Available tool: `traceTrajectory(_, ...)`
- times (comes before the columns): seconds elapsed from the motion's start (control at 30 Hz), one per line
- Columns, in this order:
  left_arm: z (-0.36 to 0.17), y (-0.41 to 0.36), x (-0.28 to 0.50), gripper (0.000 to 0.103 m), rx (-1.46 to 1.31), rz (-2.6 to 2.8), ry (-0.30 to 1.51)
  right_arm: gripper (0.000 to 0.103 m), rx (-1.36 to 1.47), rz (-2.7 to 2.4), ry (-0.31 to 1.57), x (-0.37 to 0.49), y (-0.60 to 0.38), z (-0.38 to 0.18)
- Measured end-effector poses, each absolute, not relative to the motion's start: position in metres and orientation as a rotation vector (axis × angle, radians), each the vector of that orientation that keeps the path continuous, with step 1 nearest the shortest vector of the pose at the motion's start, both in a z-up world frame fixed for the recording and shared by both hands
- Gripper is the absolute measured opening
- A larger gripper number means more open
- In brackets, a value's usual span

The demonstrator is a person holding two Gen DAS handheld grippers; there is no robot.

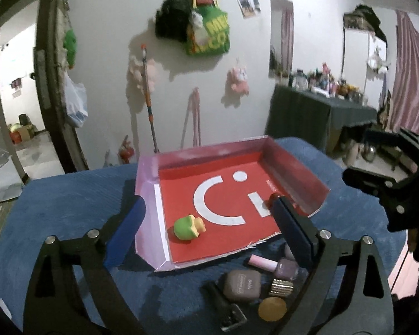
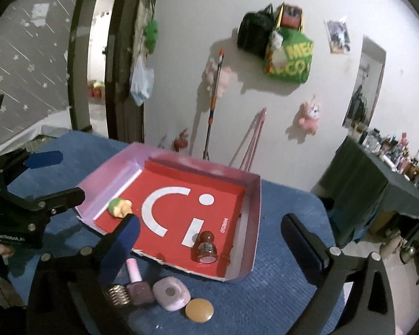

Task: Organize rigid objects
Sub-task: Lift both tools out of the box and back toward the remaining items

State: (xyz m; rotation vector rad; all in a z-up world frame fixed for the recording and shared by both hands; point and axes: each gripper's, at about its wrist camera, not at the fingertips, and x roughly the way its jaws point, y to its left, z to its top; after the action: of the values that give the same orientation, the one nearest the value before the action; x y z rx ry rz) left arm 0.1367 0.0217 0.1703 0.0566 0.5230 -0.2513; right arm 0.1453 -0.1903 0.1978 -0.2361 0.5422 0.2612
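So only the green squishy toy [image 1: 187, 227] and dark red bottle [image 2: 206, 247] sit in the shallow red cardboard tray [image 2: 245, 234], the small cosmetics cluster [image 2: 153, 296] waits on the blue worktop [image 1: 69, 209], and both grippers' fingers [image 1: 125, 229] are spread, empty.

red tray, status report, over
Both tongs open, empty. Red tray holds green toy and brown bottle. Nail polish, compact, gold disc outside. Path unobstructed.

Black claw [image 1: 209, 223], blue pads [image 1: 127, 230]
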Motion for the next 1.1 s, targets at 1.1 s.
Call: traceTrajectory(1.1, 0.042, 0.025, 0.091, 0.097, -0.067, -0.124, 0.782, 0.103, -0.069, 0.283, 0.667, 0.08, -0.202, 0.059)
